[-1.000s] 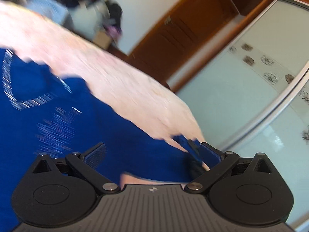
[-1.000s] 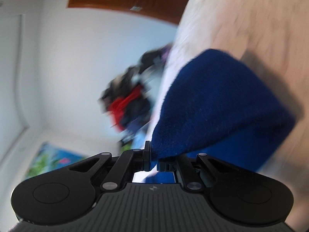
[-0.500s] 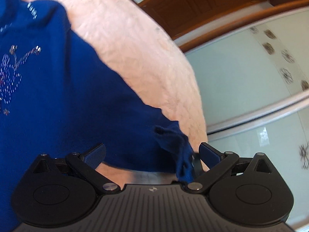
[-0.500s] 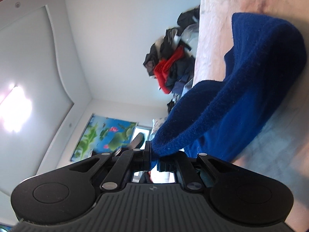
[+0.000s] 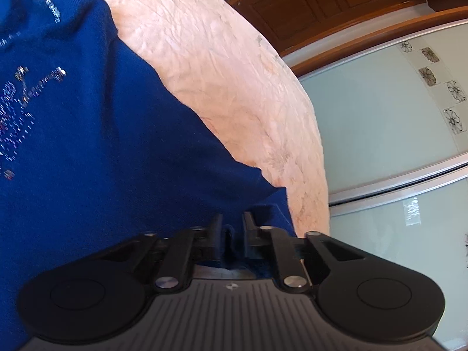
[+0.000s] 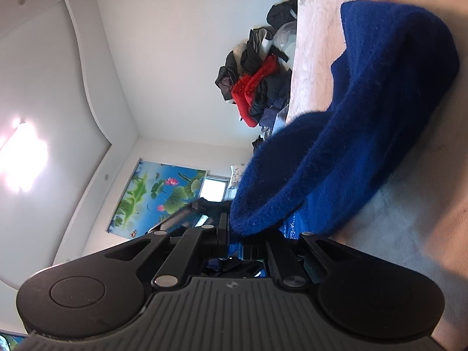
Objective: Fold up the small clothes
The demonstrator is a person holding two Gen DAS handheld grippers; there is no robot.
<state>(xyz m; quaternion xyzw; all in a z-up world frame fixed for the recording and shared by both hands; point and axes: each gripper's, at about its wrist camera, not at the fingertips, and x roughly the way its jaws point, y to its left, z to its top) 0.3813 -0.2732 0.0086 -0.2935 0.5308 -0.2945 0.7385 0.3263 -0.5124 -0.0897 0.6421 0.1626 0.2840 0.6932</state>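
Observation:
A dark blue knit sweater point(image 5: 96, 146) with a beaded silver pattern lies on a pale pink bedspread point(image 5: 222, 67). My left gripper point(image 5: 232, 225) is shut on the sweater's near corner, with blue fabric pinched between the jaws. In the right wrist view the same sweater point(image 6: 365, 122) arches up off the bed as a thick fold. My right gripper point(image 6: 237, 231) is shut on the edge of that fold and holds it lifted.
A frosted sliding wardrobe door point(image 5: 389, 134) with flower motifs and brown wood cabinets point(image 5: 336, 3) stand beyond the bed edge. A heap of dark and red clothes point(image 6: 257, 82) lies at the bed's far end. A lotus picture point(image 6: 158, 196) hangs on the wall.
My left gripper was open beside the sweater's corner and has now shut on it. My right gripper stays shut on the lifted fold and has barely moved.

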